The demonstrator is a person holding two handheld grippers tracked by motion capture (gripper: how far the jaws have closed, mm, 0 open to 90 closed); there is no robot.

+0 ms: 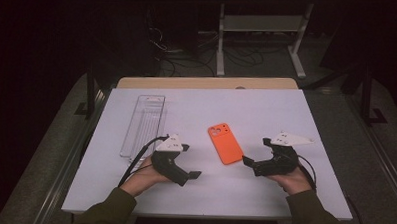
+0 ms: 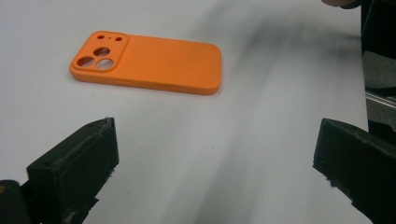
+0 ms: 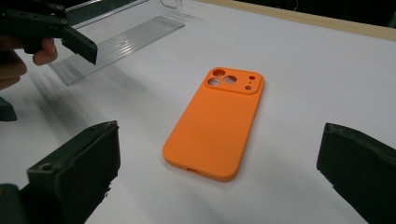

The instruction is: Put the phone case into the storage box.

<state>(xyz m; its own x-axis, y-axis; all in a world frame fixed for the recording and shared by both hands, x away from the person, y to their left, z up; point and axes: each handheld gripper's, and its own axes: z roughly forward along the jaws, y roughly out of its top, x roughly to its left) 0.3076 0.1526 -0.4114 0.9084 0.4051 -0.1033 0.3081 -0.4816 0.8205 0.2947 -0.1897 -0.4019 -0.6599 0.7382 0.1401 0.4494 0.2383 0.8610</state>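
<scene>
An orange phone case [image 1: 225, 143] lies flat, back up, on the white table [image 1: 266, 109], between the two grippers and touching neither. The right gripper [image 1: 254, 154], just beside its near right corner, has its jaws spread wide. The left gripper [image 1: 190, 162] is equally wide and holds nothing. A clear plastic tray [image 1: 145, 124] sits empty at the left.

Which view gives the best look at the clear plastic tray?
The high view: the clear plastic tray shows whole, lying left of the orange phone case. The right gripper view catches part of it behind the left tool.
</scene>
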